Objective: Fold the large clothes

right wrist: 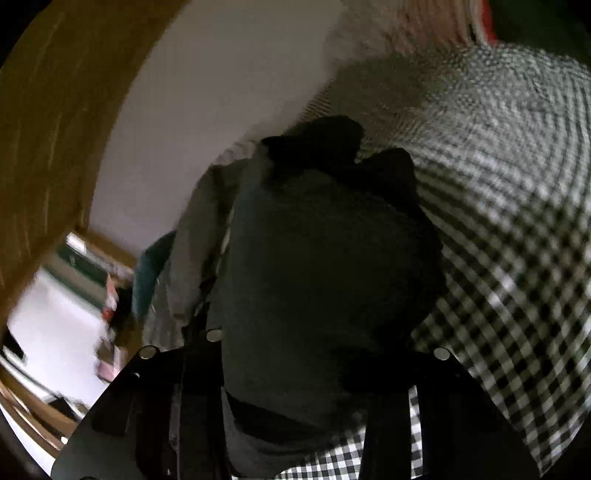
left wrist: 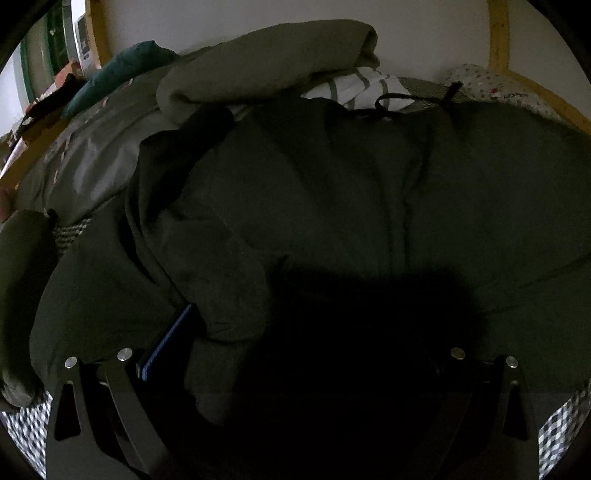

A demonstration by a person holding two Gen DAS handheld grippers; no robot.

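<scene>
A large dark green garment [left wrist: 332, 192] lies spread over the checkered bed, with a black drawstring [left wrist: 391, 99] at its far edge. My left gripper [left wrist: 291, 332] is low over its near part; folds of the cloth cover the gap, and only the blue pad of the left finger [left wrist: 170, 339] shows. In the right wrist view a bunched part of the same dark garment [right wrist: 325, 266] fills the space between my right gripper's fingers [right wrist: 306, 369] and hangs over the checkered sheet [right wrist: 517, 221]. The fingertips are hidden by the cloth.
An olive folded garment [left wrist: 266, 62] and a striped cloth [left wrist: 365, 88] lie at the back of the bed. A teal item [left wrist: 118, 74] and grey fabric [left wrist: 85, 162] lie to the left. A wooden bed frame [left wrist: 498, 33] and white wall stand behind; a wooden post [right wrist: 55, 129] is at the left.
</scene>
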